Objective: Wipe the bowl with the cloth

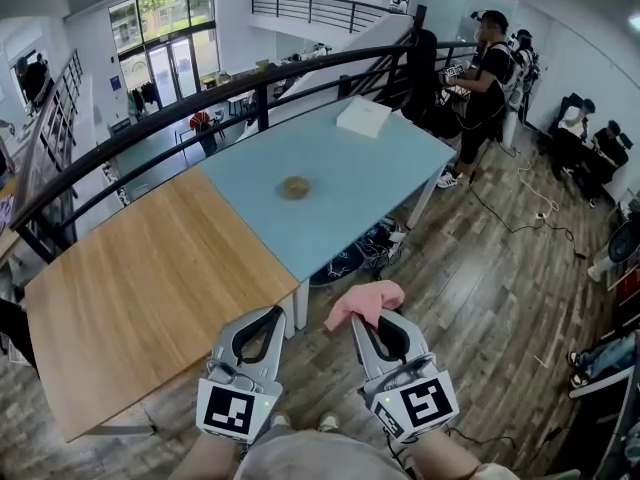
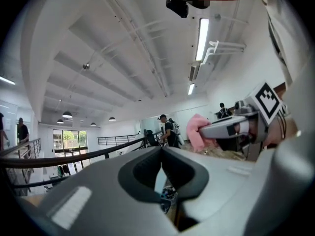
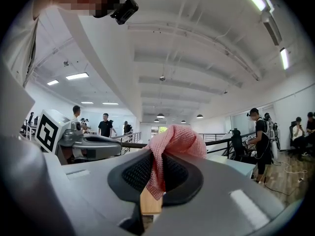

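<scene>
A small brownish bowl (image 1: 294, 187) sits on the pale blue table (image 1: 340, 183), far ahead of both grippers. My right gripper (image 1: 368, 320) is shut on a pink knitted cloth (image 1: 364, 303), which bunches above its tips and hangs between the jaws (image 3: 170, 151). My left gripper (image 1: 270, 315) is held beside it over the floor near the table edge, jaws shut with nothing between them (image 2: 161, 154). The left gripper view also catches the pink cloth (image 2: 198, 131) in the right gripper. Both gripper views point upward toward the ceiling.
A wooden table (image 1: 140, 288) adjoins the blue one on the left. A white box (image 1: 364, 116) lies at the blue table's far end. A black railing (image 1: 200, 103) runs behind the tables. People stand and sit at the right (image 1: 487, 78).
</scene>
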A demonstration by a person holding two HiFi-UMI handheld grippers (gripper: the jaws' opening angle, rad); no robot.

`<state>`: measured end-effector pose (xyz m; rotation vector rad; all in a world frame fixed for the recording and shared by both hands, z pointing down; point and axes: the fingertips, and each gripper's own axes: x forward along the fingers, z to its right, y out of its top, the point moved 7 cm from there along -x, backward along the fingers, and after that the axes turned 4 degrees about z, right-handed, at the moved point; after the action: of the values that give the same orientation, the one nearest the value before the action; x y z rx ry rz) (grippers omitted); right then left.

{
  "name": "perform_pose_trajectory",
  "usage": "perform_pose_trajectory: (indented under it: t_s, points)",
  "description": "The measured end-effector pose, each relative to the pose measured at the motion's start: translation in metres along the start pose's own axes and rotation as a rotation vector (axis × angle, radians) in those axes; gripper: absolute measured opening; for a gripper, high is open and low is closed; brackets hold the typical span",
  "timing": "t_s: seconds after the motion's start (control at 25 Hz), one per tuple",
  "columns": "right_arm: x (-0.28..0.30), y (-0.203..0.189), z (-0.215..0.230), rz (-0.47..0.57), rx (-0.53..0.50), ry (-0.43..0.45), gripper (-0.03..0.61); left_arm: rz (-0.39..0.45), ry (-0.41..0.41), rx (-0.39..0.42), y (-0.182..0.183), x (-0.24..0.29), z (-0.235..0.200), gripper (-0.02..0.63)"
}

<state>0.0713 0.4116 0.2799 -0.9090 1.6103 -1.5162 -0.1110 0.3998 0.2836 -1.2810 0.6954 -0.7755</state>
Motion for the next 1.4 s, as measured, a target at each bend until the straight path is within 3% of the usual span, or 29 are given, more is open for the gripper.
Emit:
perform_pose_trajectory:
  t_s: [0.68,1.4]
  points:
    - [-0.027,-0.023,0.034,-0.019,0.033,0.064,0.037,-0.065,0.046,0.034,-0.009,0.014,0.050,0.002]
    - [-0.069,-0.024,0.069,0.007,0.058,0.064,0.037,-0.081,0.064,0.033,-0.001,0.019,0.102,0.003]
